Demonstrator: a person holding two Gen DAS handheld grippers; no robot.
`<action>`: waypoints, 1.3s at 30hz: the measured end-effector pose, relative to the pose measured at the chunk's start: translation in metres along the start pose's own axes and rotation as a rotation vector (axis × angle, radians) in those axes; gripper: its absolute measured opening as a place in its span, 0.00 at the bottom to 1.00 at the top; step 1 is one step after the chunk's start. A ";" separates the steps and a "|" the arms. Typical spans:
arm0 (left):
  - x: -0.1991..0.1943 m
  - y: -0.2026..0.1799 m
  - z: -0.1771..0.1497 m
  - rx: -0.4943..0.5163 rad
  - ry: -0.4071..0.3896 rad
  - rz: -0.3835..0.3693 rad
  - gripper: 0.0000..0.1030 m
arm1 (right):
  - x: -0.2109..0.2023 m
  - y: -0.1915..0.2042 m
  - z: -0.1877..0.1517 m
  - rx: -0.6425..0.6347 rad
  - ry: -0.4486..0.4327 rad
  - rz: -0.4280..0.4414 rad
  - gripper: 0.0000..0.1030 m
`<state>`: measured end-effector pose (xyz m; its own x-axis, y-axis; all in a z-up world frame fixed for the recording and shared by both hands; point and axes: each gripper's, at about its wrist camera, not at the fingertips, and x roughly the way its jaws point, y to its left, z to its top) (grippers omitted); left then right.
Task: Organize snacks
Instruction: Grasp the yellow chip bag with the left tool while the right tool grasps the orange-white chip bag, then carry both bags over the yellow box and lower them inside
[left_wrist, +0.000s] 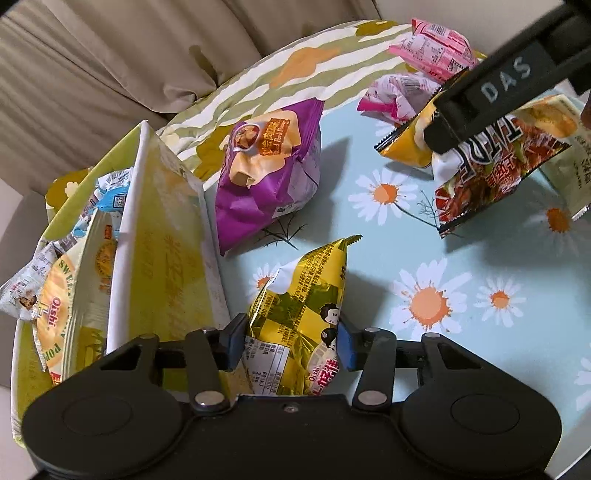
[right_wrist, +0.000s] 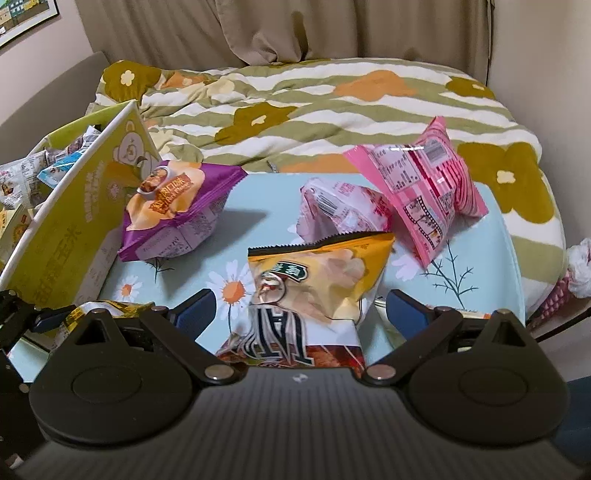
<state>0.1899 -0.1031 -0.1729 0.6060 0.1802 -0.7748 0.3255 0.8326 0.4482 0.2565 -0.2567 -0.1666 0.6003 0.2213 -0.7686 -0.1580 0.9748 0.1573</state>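
My left gripper (left_wrist: 291, 343) is shut on a gold-yellow snack bag (left_wrist: 306, 295), its blue pads pressing both sides of the bag on the daisy-print tabletop (left_wrist: 424, 258). A yellow-green cardboard box (left_wrist: 162, 236) holding several snack packets stands just left of it. My right gripper (right_wrist: 301, 306) is open, with its fingers on either side of an orange chip bag (right_wrist: 332, 273) that lies over a red-and-white bag (right_wrist: 295, 343); the pads stand apart from both. In the right wrist view the left gripper (right_wrist: 40, 321) and its yellow bag (right_wrist: 107, 310) show at the lower left.
A purple bag (left_wrist: 266, 173) lies beside the box. A pale pink packet (right_wrist: 343, 210) and a pink striped bag (right_wrist: 424, 188) sit at the table's far side. A flowered striped quilt (right_wrist: 295, 103) and beige curtains lie beyond. A pale bag (left_wrist: 569, 166) is at the right edge.
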 end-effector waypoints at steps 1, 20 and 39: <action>-0.001 0.000 0.000 -0.004 -0.001 -0.004 0.51 | 0.002 -0.001 0.000 0.000 0.004 0.006 1.00; -0.024 0.003 0.009 -0.099 -0.042 -0.007 0.51 | 0.007 -0.002 -0.006 -0.013 0.042 0.079 0.73; -0.132 0.045 0.013 -0.287 -0.231 0.067 0.51 | -0.095 0.032 0.021 -0.099 -0.099 0.179 0.72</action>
<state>0.1334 -0.0964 -0.0446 0.7776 0.1439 -0.6121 0.0822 0.9419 0.3258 0.2108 -0.2464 -0.0759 0.6292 0.3971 -0.6682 -0.3425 0.9133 0.2203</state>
